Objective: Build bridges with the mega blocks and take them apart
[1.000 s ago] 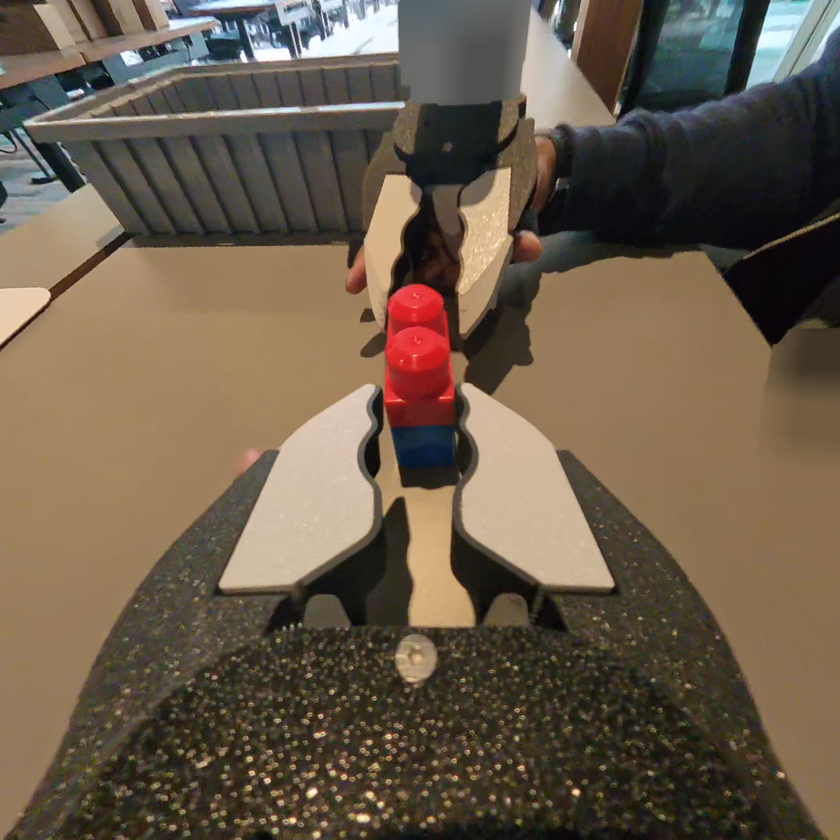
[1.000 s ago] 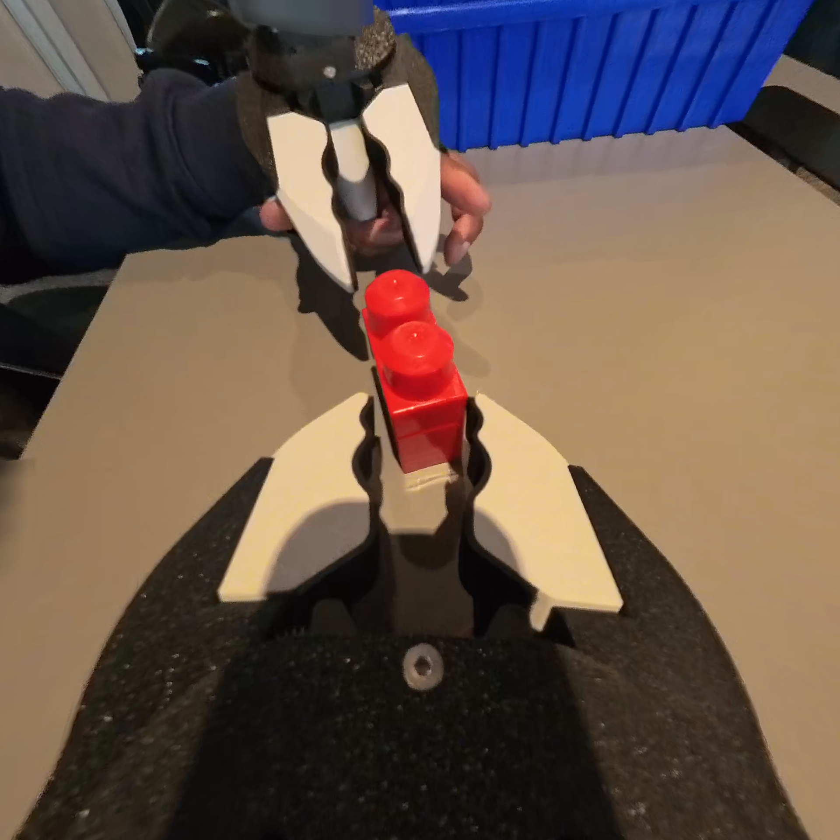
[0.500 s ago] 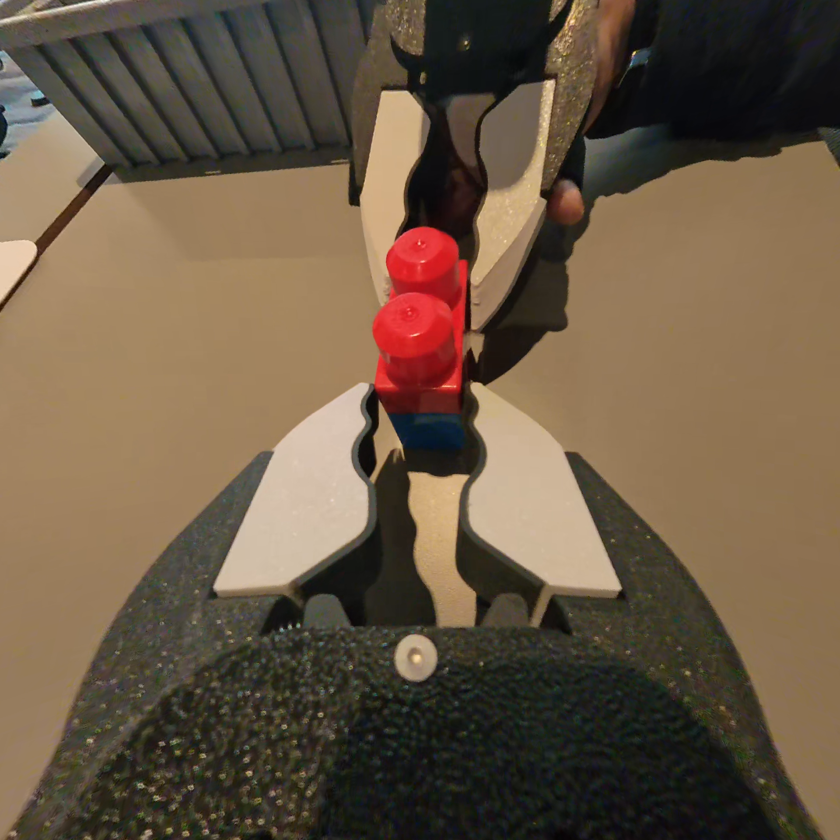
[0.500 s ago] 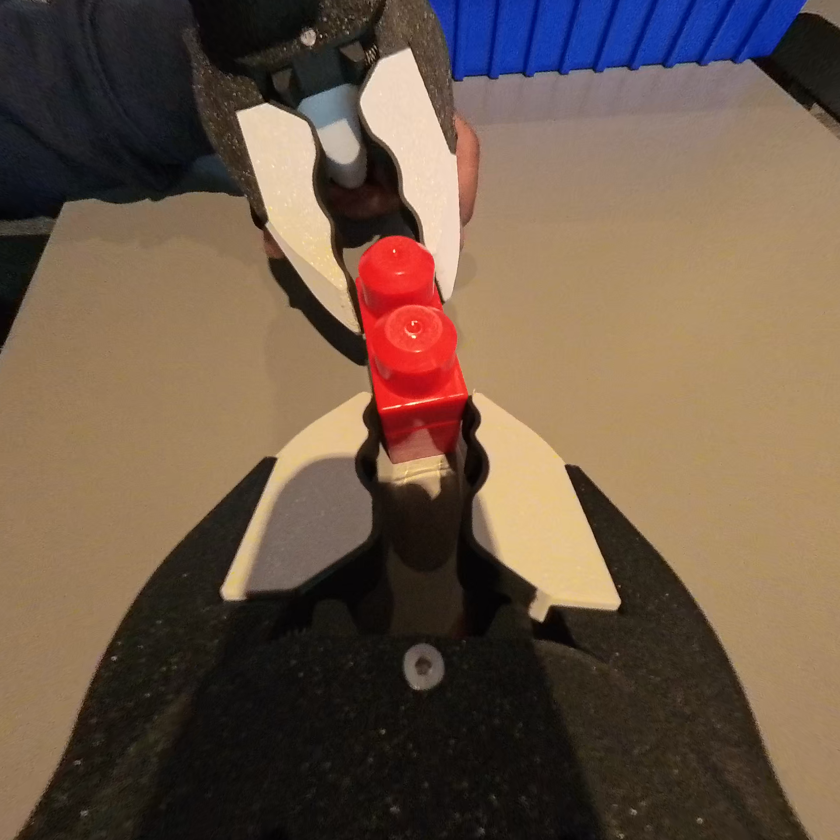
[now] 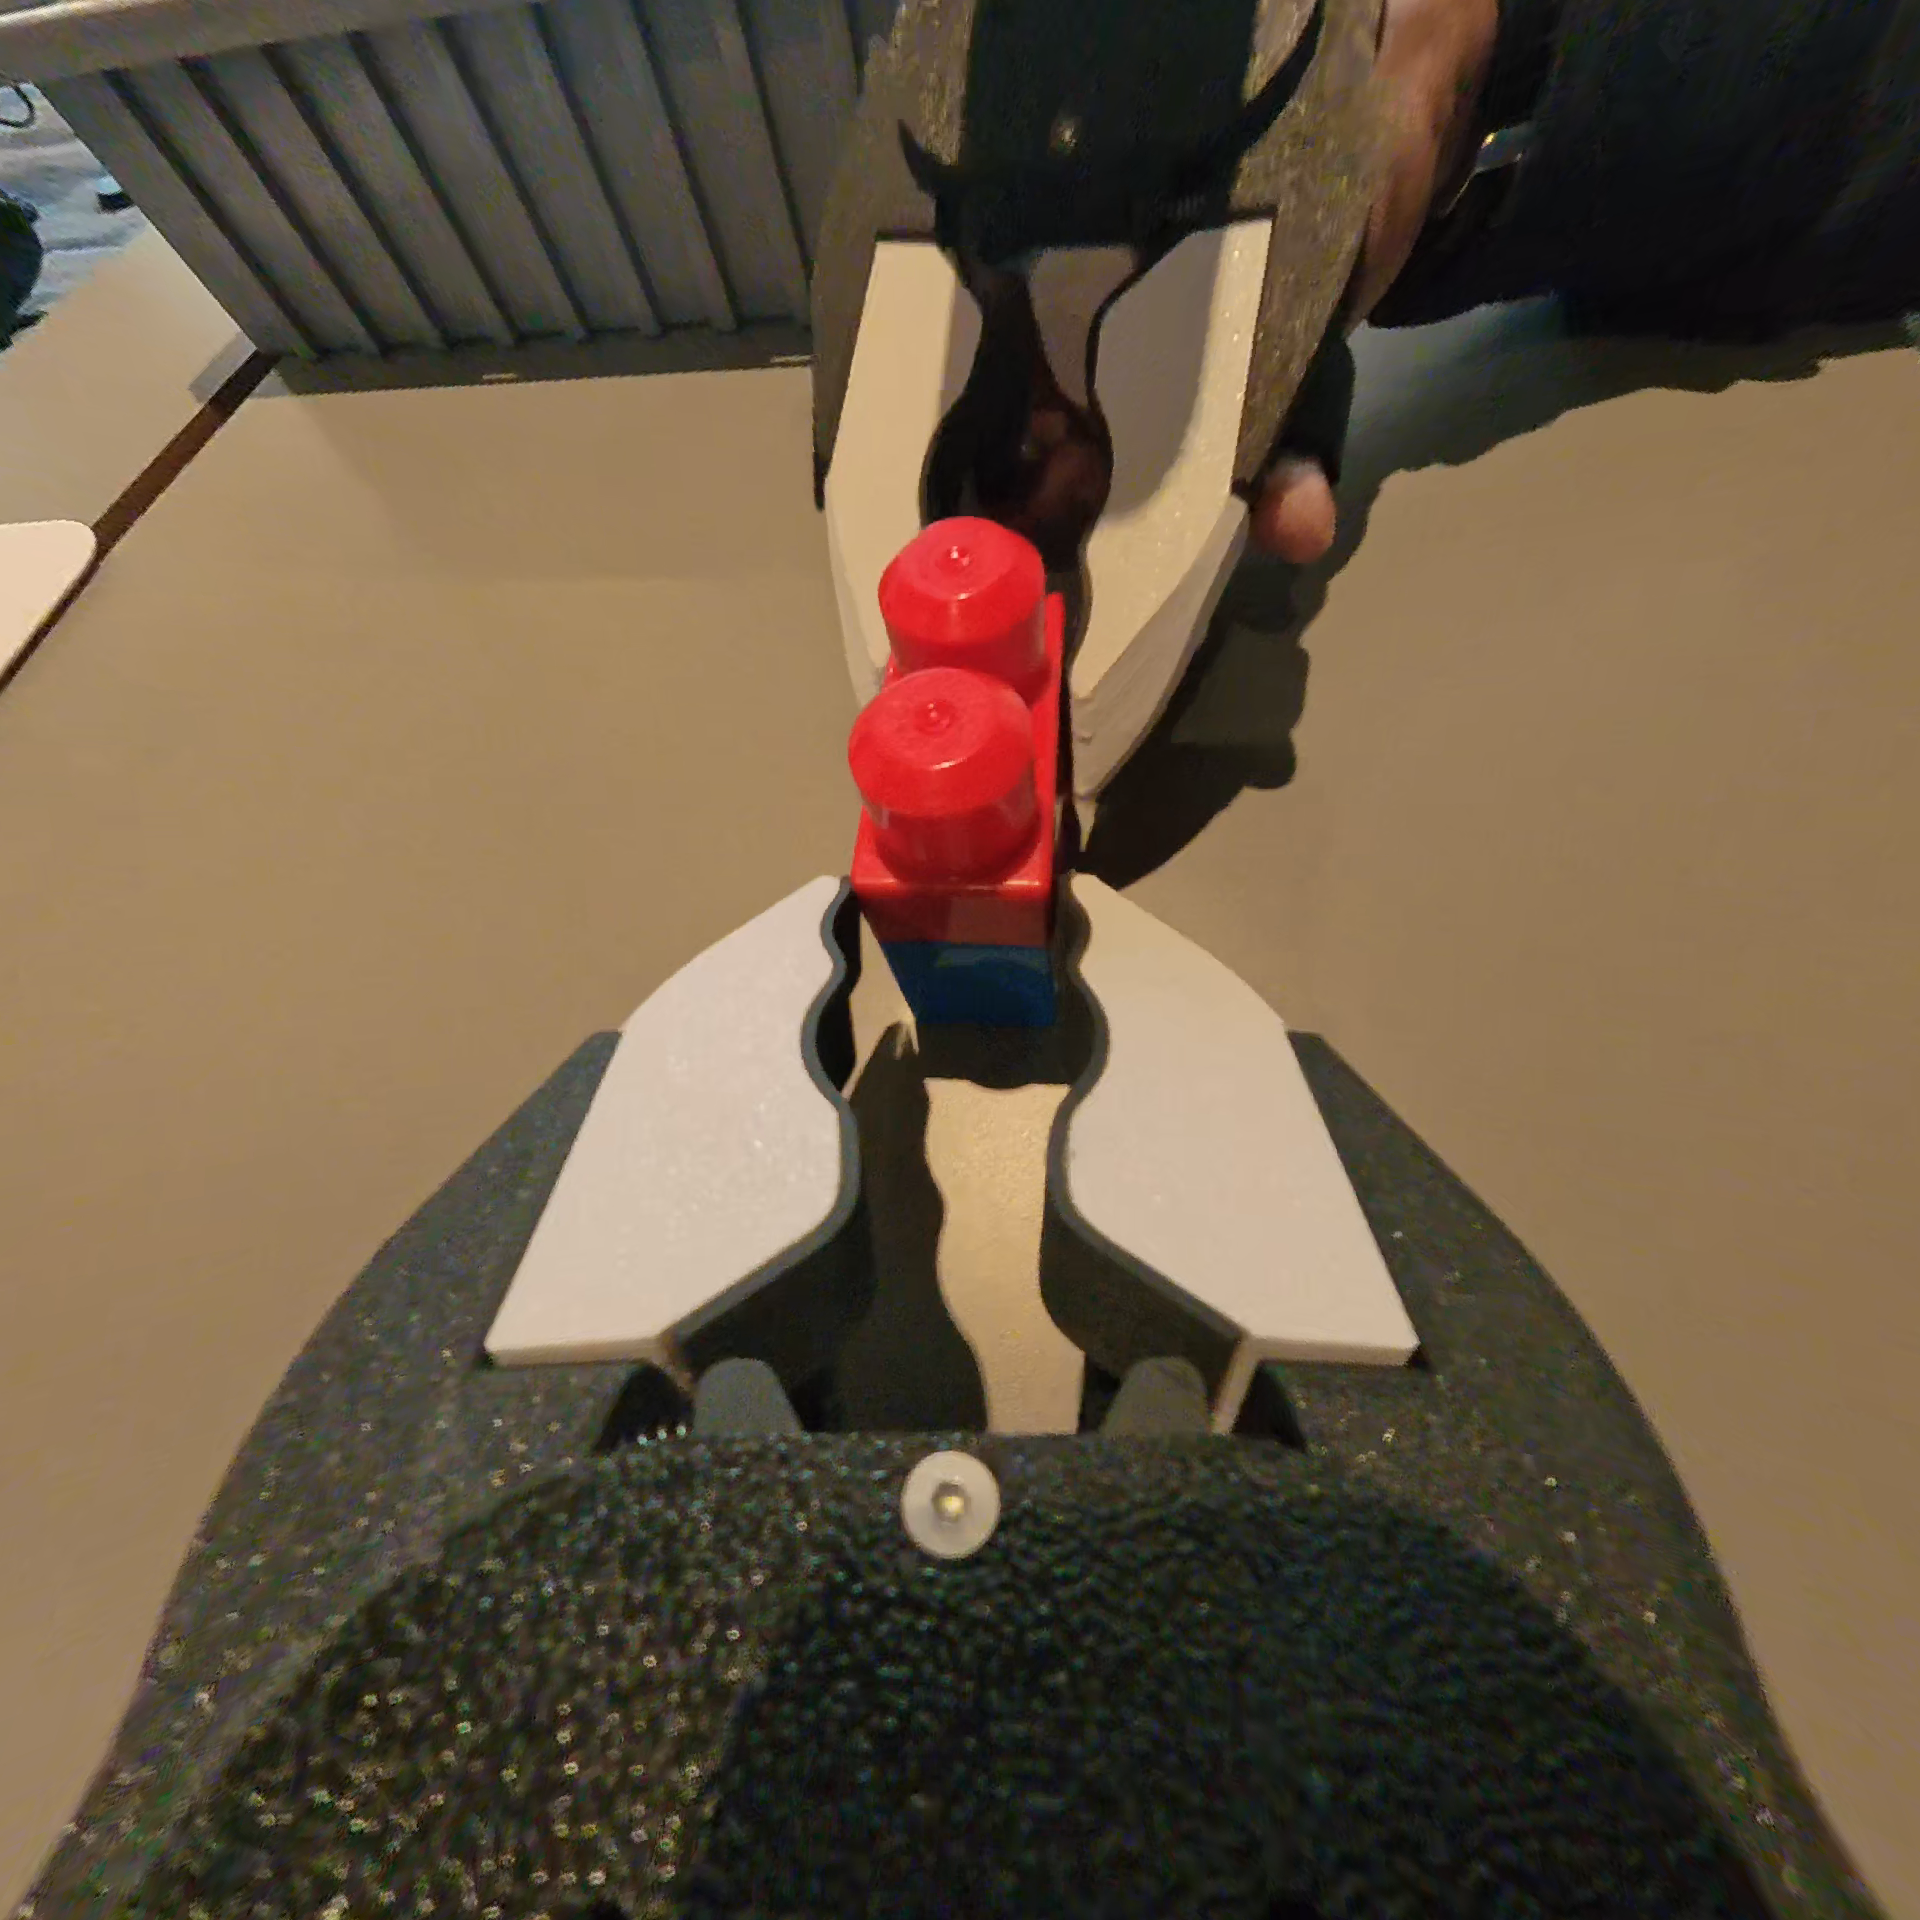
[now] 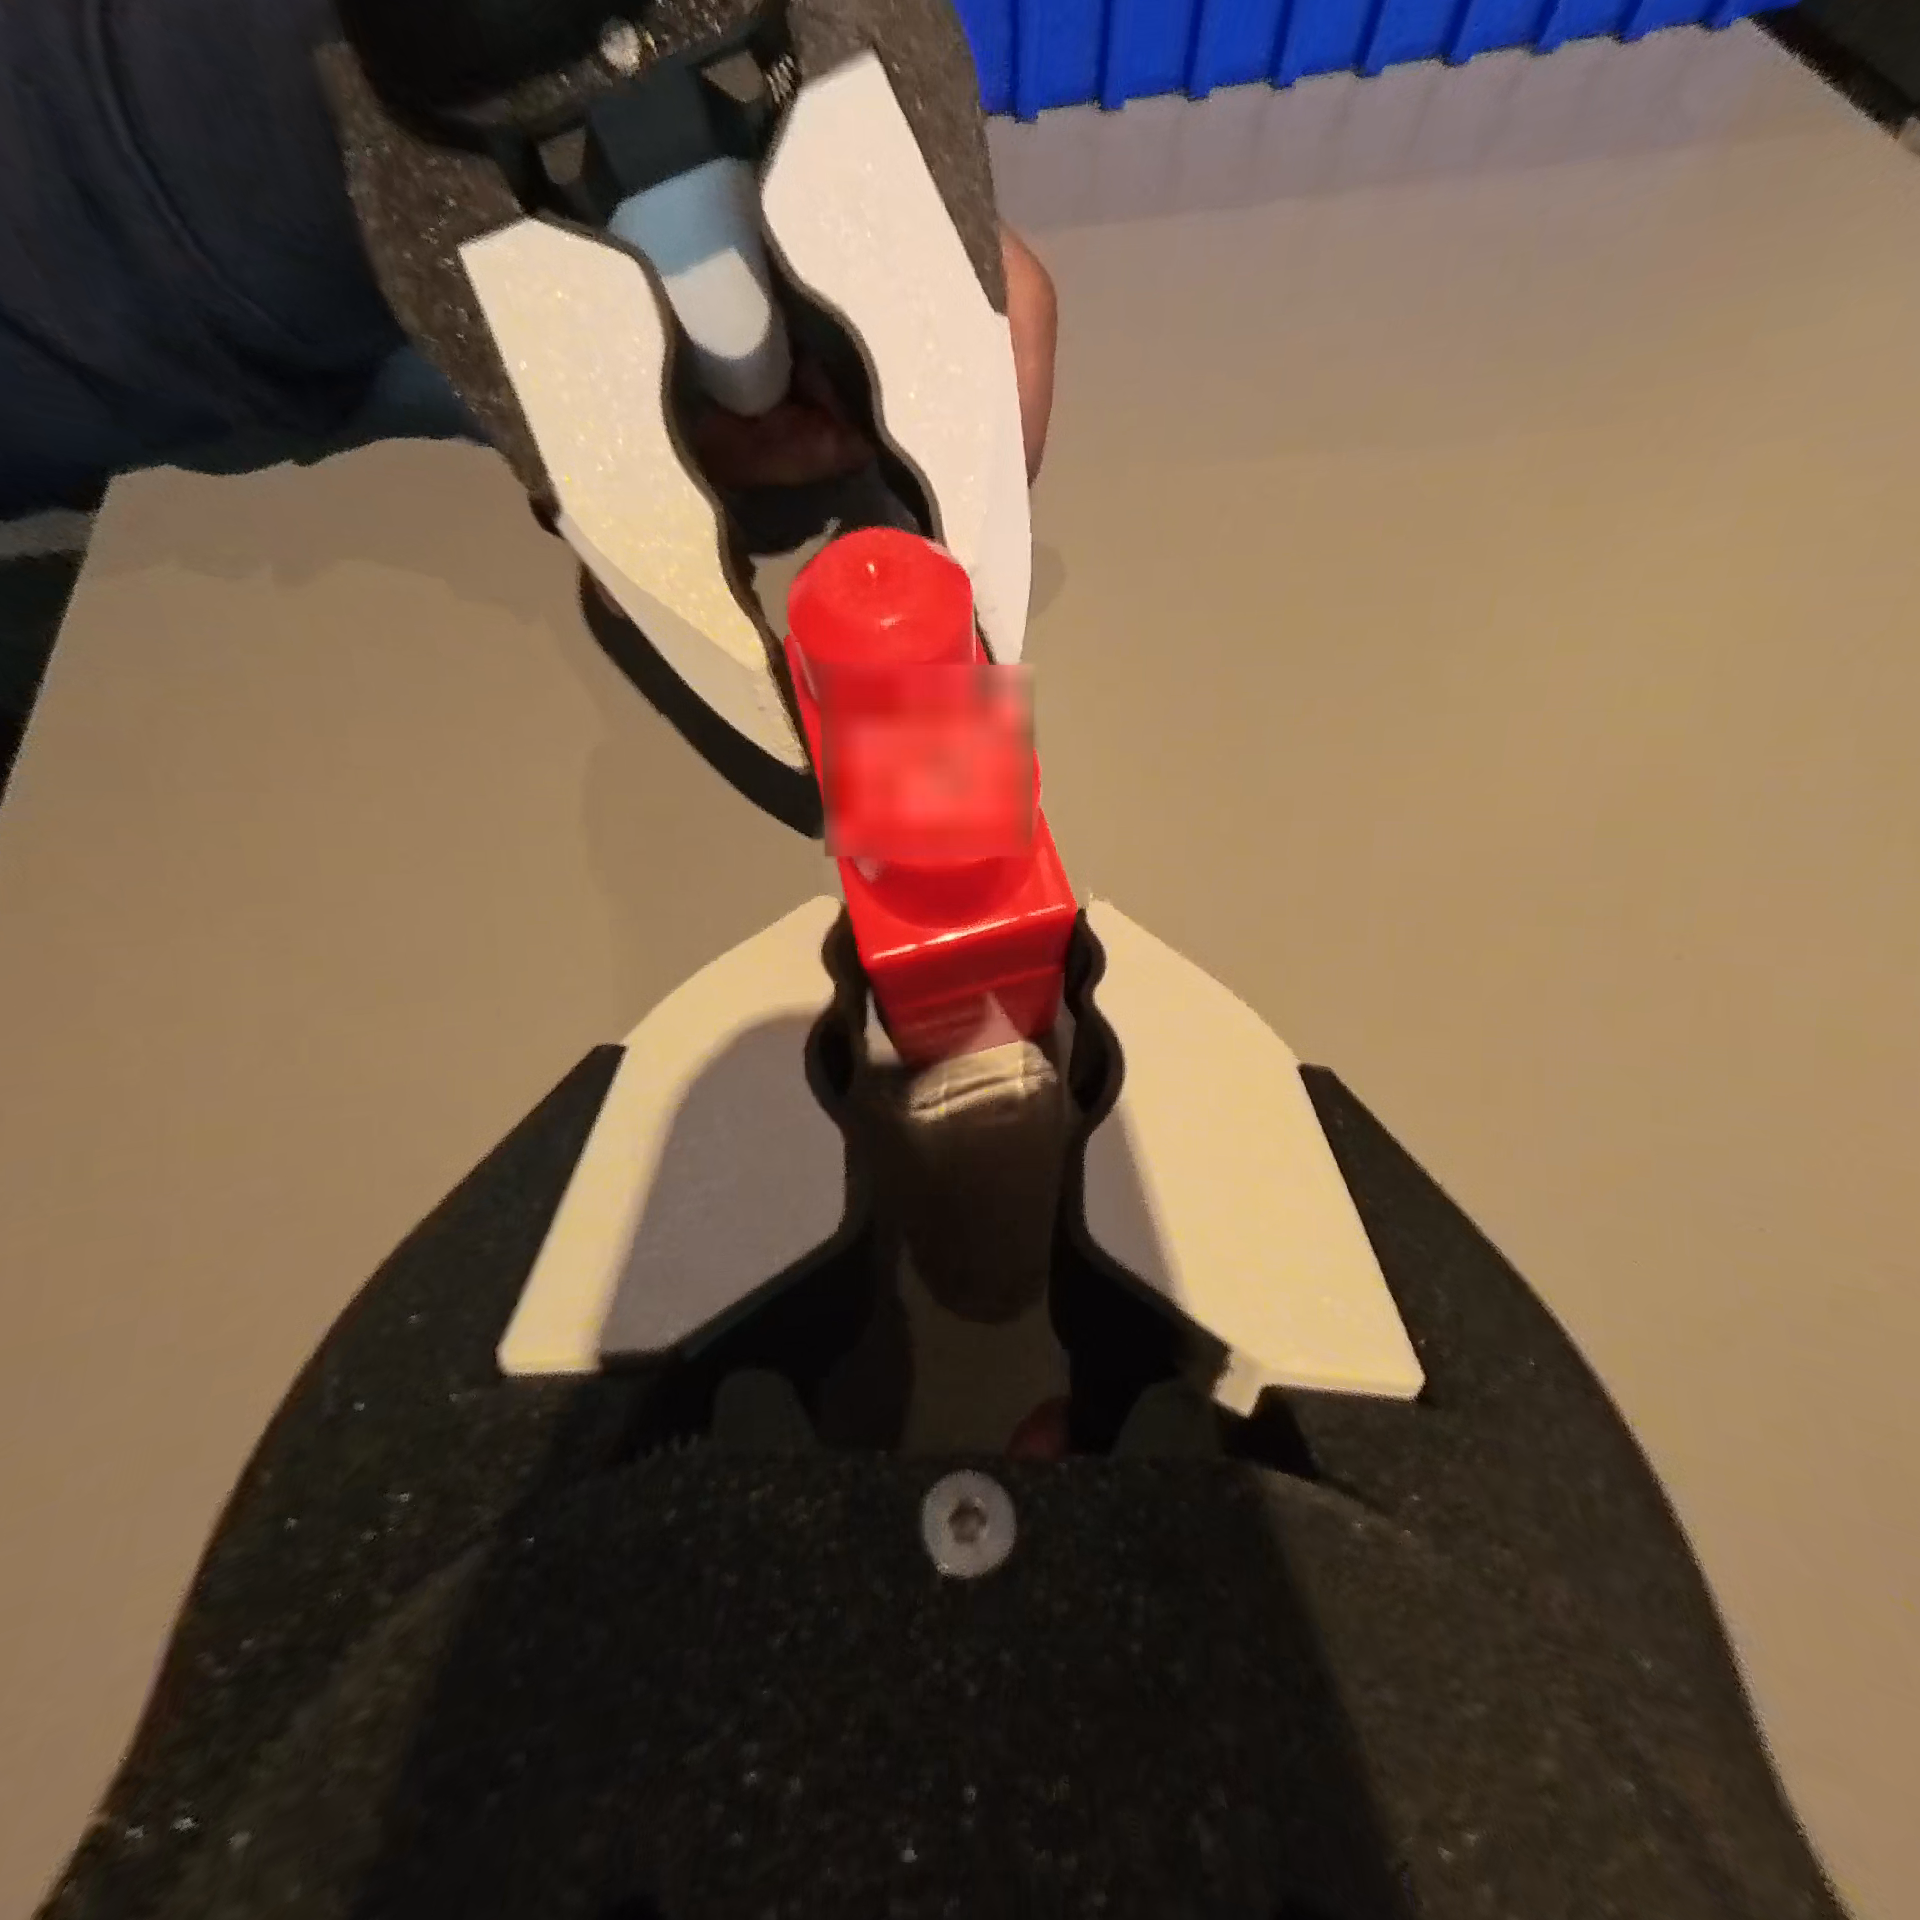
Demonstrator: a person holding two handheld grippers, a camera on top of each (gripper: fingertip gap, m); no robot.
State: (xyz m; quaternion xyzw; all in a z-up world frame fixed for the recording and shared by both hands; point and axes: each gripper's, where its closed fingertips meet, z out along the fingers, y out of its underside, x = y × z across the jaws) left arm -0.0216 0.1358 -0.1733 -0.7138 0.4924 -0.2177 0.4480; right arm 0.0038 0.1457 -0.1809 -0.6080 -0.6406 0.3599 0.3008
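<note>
On tan table (image 5: pixel 416 727) — grey crate (image 5: pixel 468 177), blue crate (image 6: pixel 1351 62)

Left wrist view: mounted just behind the left gripper (image 5: pixel 961 935), looking forward and down along its fingers across the tan surface (image 5: pixel 416 727) toward a grey slatted bin (image 5: pixel 468 187) at the far edge. Very close.

Right wrist view: mounted just behind the right gripper (image 6: pixel 961 971), looking the opposite way toward a blue ribbed bin (image 6: pixel 1351 52). Equally close, slightly blurred.

Facing each other head-on. Shared: the red block (image 5: pixel 961 748) (image 6: pixel 966 935) between them, each opposing gripper, the same stretch of surface.
</note>
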